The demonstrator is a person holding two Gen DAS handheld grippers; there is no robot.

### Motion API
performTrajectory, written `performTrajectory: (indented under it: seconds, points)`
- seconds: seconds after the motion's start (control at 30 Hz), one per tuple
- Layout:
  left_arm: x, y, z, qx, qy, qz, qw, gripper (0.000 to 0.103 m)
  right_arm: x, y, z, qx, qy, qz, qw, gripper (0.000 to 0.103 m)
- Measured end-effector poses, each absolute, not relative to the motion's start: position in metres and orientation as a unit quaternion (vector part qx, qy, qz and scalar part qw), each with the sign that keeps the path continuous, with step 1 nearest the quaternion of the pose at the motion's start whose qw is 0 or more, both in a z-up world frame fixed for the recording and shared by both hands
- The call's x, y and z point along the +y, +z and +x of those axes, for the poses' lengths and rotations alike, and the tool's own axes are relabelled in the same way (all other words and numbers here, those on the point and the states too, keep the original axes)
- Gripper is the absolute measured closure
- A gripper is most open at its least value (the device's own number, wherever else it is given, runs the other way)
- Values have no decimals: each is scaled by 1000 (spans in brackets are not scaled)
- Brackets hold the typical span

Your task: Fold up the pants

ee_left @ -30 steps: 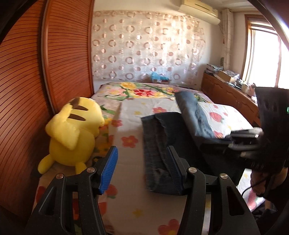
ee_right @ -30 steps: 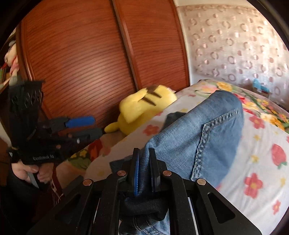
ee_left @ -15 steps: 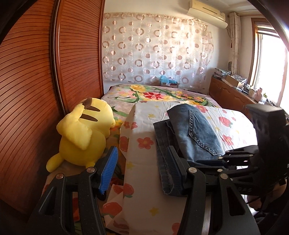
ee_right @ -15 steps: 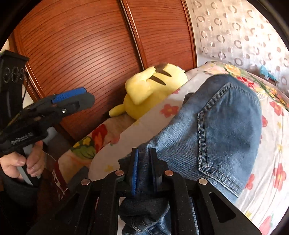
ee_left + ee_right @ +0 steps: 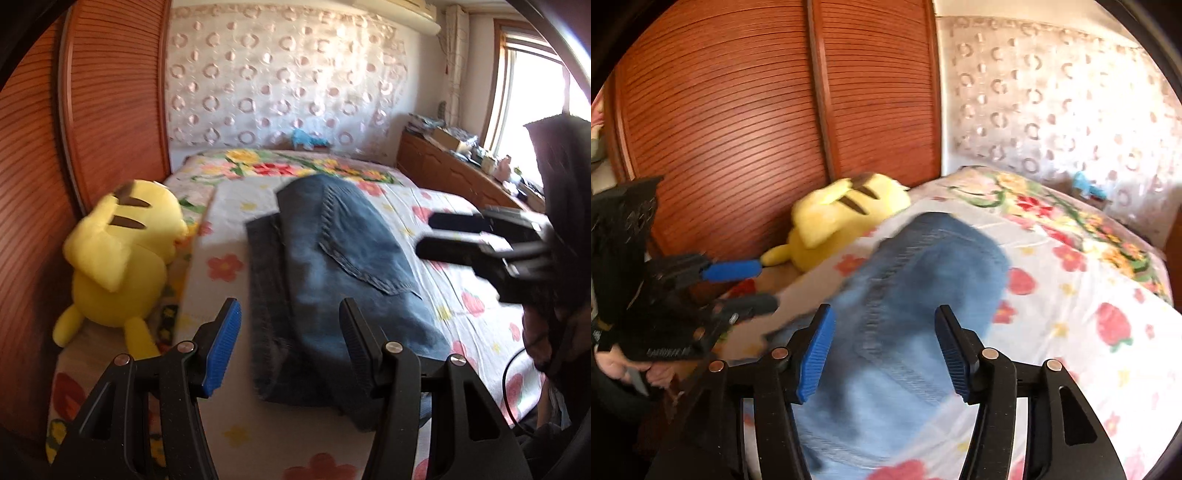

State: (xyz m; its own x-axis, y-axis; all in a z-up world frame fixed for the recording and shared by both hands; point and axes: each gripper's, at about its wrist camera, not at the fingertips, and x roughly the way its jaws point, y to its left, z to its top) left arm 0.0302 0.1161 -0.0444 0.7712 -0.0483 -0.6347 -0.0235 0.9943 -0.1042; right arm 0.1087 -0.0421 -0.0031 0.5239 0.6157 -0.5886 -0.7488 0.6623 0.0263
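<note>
Both claws were released, gripping nothing: left claw (image 5: 290, 345), right claw (image 5: 884, 349). Folded blue denim pants (image 5: 343, 273) lay on the floral-sheeted bed (image 5: 436, 295), yellow plush toy (image 5: 118, 254) at 9 o'clock beside them.
</note>
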Motion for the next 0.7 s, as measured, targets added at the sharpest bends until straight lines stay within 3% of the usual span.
performTrajectory:
  seconds: [0.5, 0.7]
  points:
    - [100, -70, 30, 368, -19, -82, 926, 47, -35, -4, 123, 293, 356, -118, 880, 42]
    - [92, -66, 25, 355, -52, -75, 930, 76, -48, -4, 126, 297, 352, -115, 880, 42]
